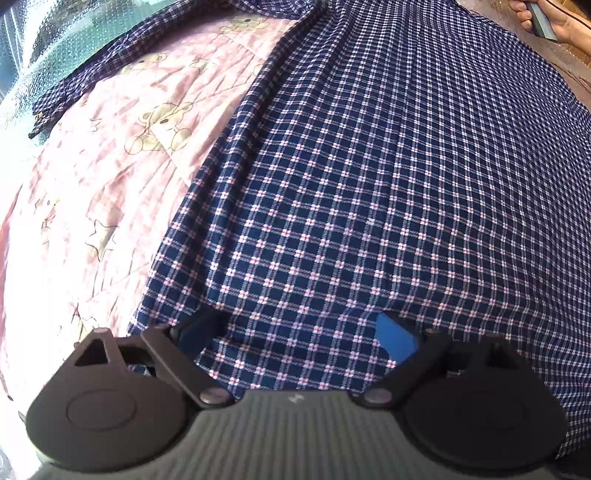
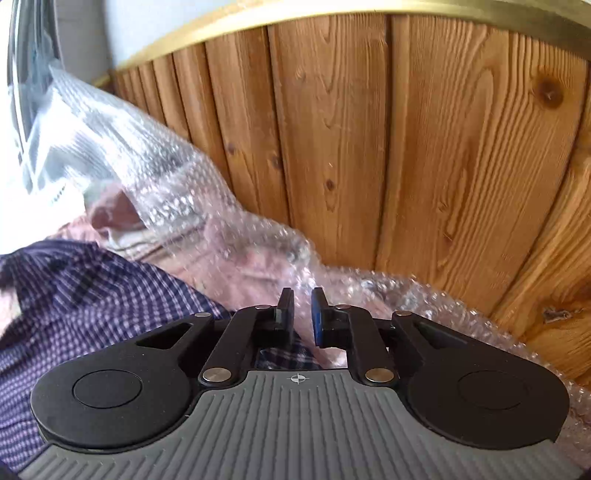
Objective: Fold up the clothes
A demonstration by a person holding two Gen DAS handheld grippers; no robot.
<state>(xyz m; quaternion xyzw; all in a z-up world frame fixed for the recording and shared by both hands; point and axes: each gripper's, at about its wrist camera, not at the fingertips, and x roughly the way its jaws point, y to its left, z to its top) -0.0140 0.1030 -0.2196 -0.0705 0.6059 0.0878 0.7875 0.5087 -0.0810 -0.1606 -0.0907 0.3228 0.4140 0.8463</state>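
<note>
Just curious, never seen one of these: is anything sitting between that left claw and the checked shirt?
Nothing visible. The left gripper has its jaws wide open right over the checked shirt, which lies spread on the pink bedsheet. Only shirt fabric shows between them.

1. The shirt (image 1: 369,184) runs off the frame at 3 o'clock, its hem hidden behind the left gripper (image 1: 303,332).
2. A hand (image 1: 554,18) at 1 o'clock is cropped.
3. The bubble wrap (image 2: 166,177) is motion-blurred.
</note>
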